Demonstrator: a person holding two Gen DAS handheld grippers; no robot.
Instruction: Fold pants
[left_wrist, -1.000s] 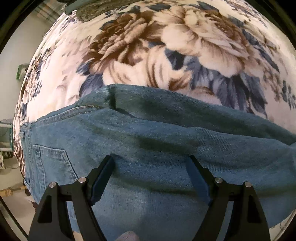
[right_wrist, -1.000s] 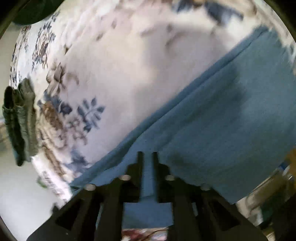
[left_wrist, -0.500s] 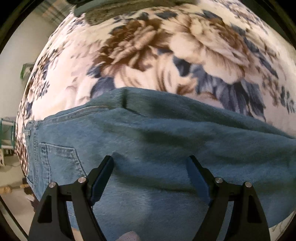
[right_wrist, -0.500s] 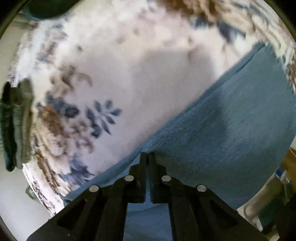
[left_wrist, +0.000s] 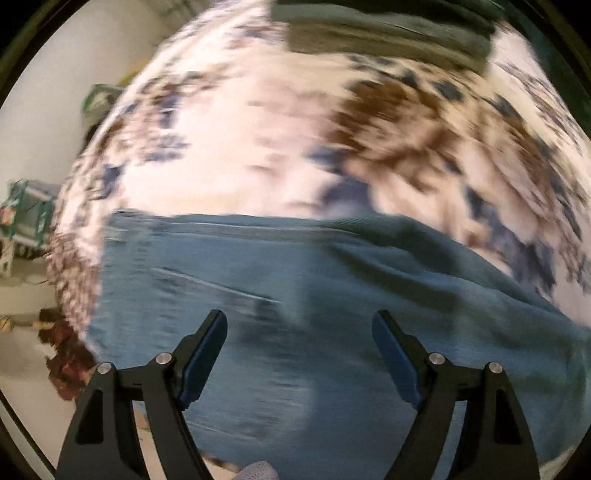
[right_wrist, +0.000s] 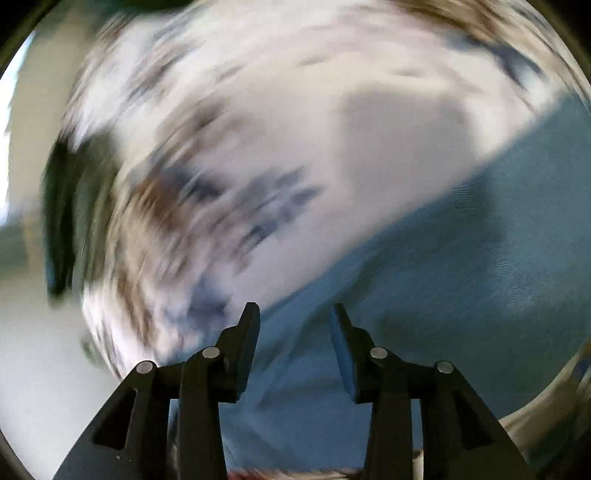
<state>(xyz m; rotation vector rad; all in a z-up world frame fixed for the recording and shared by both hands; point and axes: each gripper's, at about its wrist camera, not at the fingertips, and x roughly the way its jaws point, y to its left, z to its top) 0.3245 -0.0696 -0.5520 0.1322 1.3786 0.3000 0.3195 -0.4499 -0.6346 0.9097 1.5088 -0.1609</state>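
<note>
Blue denim pants lie flat on a floral blanket. In the left wrist view they fill the lower half, with a folded edge running across the middle. My left gripper is open and empty, just above the denim. In the right wrist view the pants cover the lower right, their edge running diagonally. My right gripper is open over that edge, with nothing between the fingers. Both views are motion-blurred.
The floral blanket covers the whole surface. A dark green folded garment lies at the far edge, and another dark garment lies at the left in the right wrist view. Room clutter shows beyond the left edge.
My right gripper was shut on the pants' edge and has opened, letting the denim go. My left gripper stays open and has swung, so the pants shifted in its view.
</note>
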